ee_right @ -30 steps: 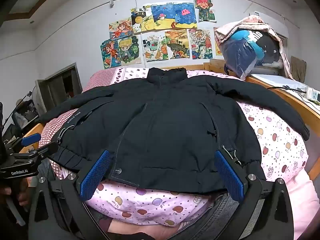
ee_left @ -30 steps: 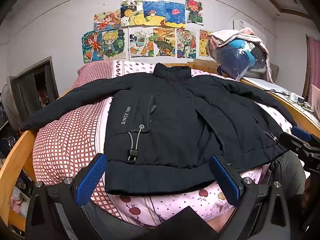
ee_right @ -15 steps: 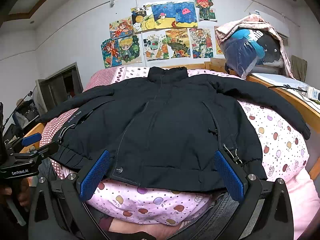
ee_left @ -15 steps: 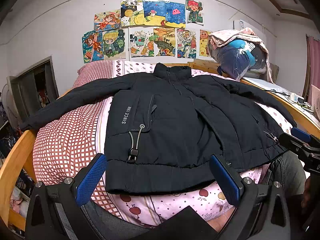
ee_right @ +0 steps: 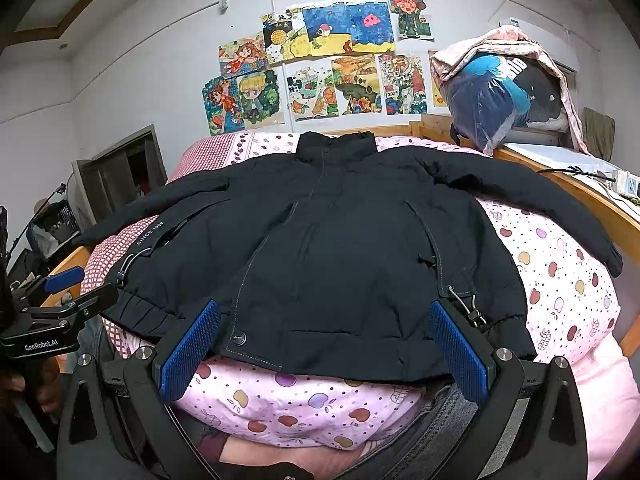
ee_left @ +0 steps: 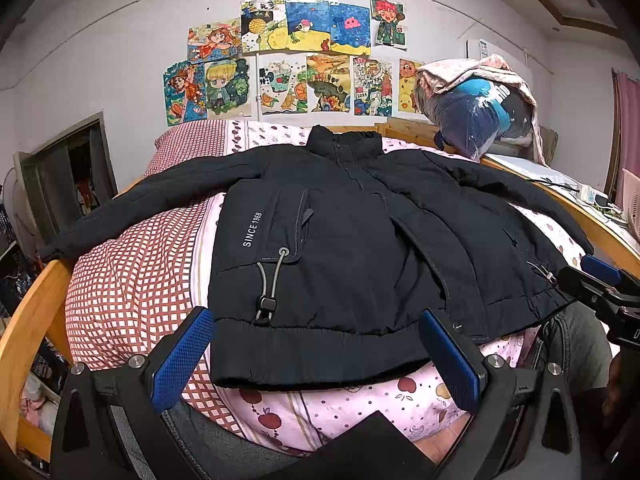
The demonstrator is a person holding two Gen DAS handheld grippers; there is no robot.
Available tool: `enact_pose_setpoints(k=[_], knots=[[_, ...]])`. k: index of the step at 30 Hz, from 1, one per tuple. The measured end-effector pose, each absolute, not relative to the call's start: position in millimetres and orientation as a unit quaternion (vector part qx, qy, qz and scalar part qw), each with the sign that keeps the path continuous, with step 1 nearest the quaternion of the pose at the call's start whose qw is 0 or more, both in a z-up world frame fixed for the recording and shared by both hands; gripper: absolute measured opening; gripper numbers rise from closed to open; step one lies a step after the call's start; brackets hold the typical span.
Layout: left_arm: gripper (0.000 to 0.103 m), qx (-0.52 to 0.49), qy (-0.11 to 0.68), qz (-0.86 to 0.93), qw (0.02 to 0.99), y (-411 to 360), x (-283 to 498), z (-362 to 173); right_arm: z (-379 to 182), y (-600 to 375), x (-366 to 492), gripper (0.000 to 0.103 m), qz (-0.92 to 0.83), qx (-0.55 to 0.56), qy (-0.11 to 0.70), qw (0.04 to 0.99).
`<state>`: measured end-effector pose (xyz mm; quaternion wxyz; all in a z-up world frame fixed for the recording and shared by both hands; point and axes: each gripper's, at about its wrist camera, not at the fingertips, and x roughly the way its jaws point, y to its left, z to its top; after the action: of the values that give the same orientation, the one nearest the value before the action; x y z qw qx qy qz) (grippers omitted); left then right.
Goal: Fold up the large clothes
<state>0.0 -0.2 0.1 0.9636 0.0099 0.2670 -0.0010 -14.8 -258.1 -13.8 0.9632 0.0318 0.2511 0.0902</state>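
A black padded jacket lies face up and spread flat on the bed, collar toward the wall, both sleeves stretched out sideways. White lettering "SINCE 1968" runs down its left panel. My left gripper hovers open just short of the jacket's hem, left half. My right gripper stands open before the hem's right half, with nothing between its blue pads. Each gripper shows at the edge of the other's view: the right gripper, the left gripper.
The bed has a pink fruit-print quilt and a red checked cover, framed by wooden rails. A bagged bundle of clothes sits at the back right. Drawings hang on the wall. A person's jeans-clad legs press against the bed's near edge.
Both views have shifted very slightly; the jacket lies as before and both grippers stay open near its hem.
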Motion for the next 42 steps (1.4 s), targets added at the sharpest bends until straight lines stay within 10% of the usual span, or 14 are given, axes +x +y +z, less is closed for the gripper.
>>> enact_pose_setpoints(k=[42], knots=[[0.103,0.010,0.268,-0.001,0.963,-0.2,0.2,0.1,-18.2,-260.7,-14.0,0.102,0.092,0.034,0.255,0.962]])
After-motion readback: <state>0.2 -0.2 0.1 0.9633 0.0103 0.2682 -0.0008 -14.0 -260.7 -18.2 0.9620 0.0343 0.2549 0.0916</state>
